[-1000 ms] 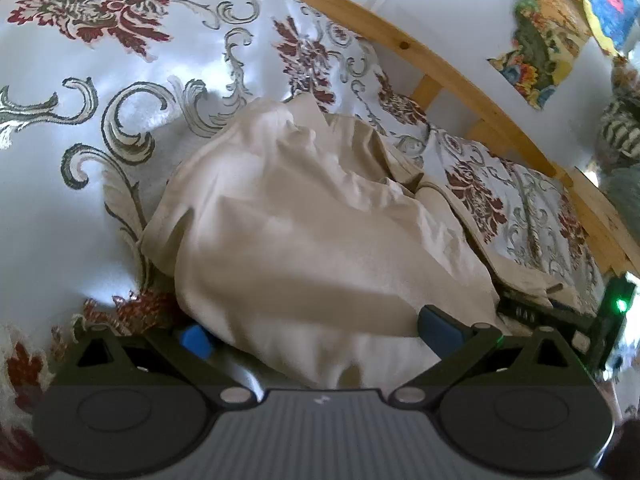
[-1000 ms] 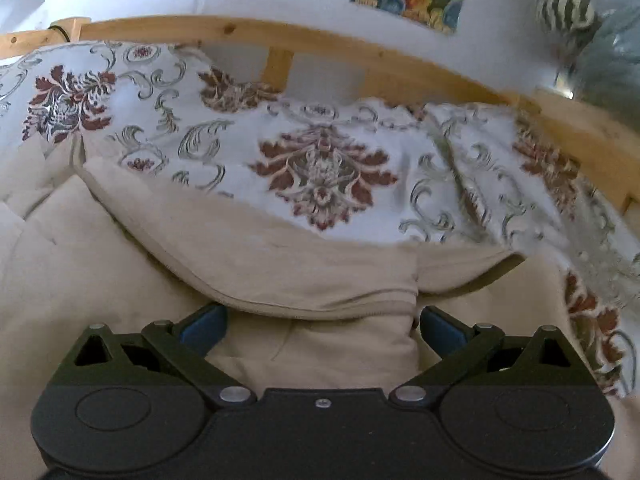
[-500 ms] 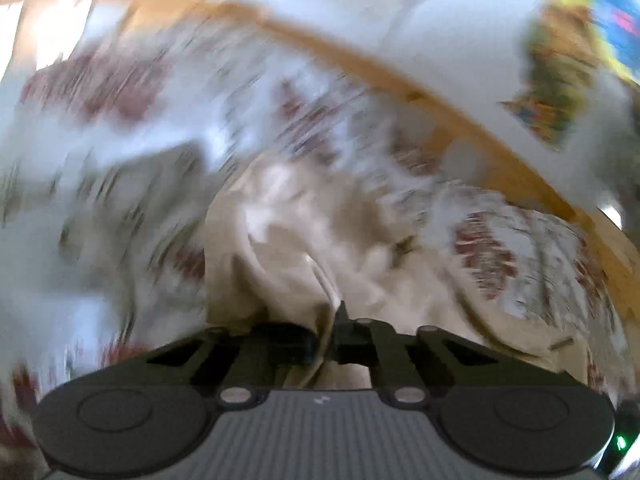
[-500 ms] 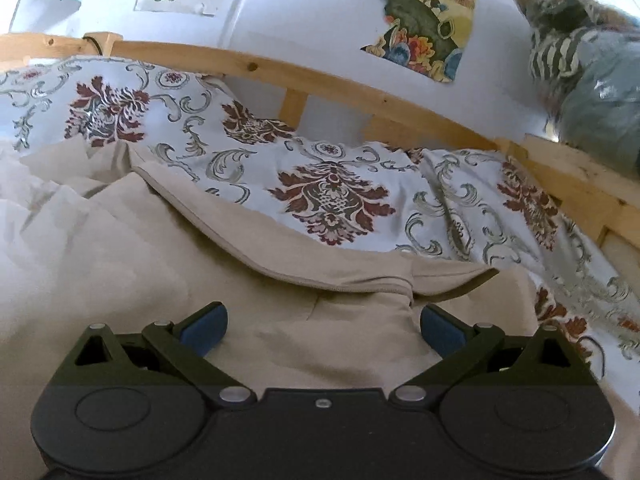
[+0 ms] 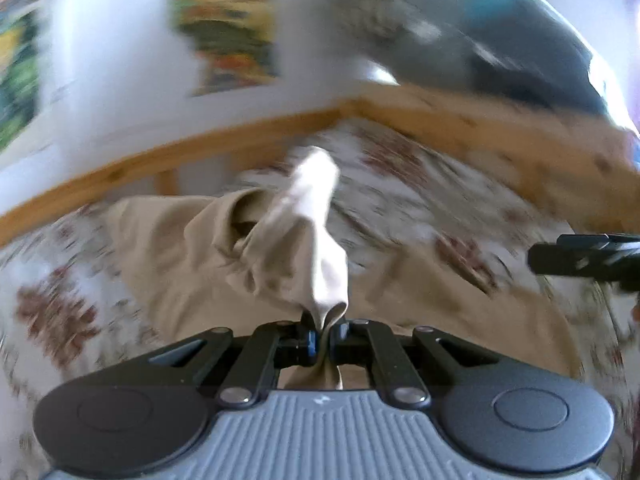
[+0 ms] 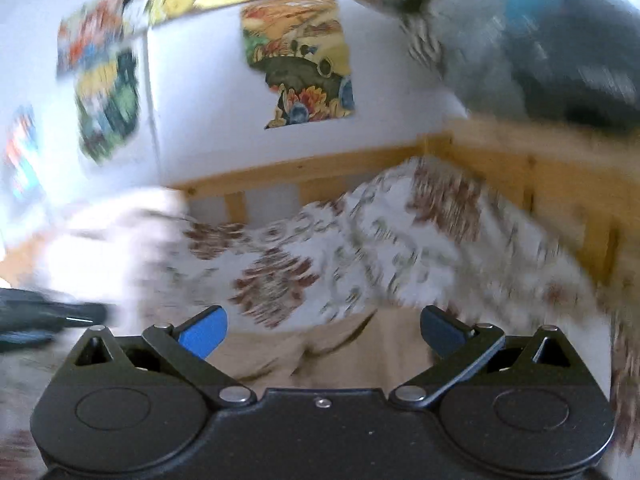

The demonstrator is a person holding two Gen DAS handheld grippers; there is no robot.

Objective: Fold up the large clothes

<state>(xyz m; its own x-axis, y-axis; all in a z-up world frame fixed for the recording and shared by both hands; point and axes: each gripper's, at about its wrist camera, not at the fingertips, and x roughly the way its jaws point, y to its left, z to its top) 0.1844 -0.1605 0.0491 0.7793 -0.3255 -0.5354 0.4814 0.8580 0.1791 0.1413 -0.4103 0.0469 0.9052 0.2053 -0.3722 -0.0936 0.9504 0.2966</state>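
The left gripper (image 5: 325, 338) pinches a raised fold of the beige garment (image 5: 288, 248), which only its own camera shows; a second ago those jaws stood wide. The right gripper (image 6: 322, 330) stays spread, empty, above garment lying on the floral bedspread (image 6: 360, 248), wooden frame (image 6: 312, 170) beyond.

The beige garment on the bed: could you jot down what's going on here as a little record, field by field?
surface: bed with a floral cover, wooden frame behind
garment: beige garment, bunched, one part pulled up off the cover
left gripper: shut, pinching a fold of the garment
right gripper: open, nothing between its fingers, garment below it
wall: white, with colourful pictures
image quality: both views blurred, fine detail unclear
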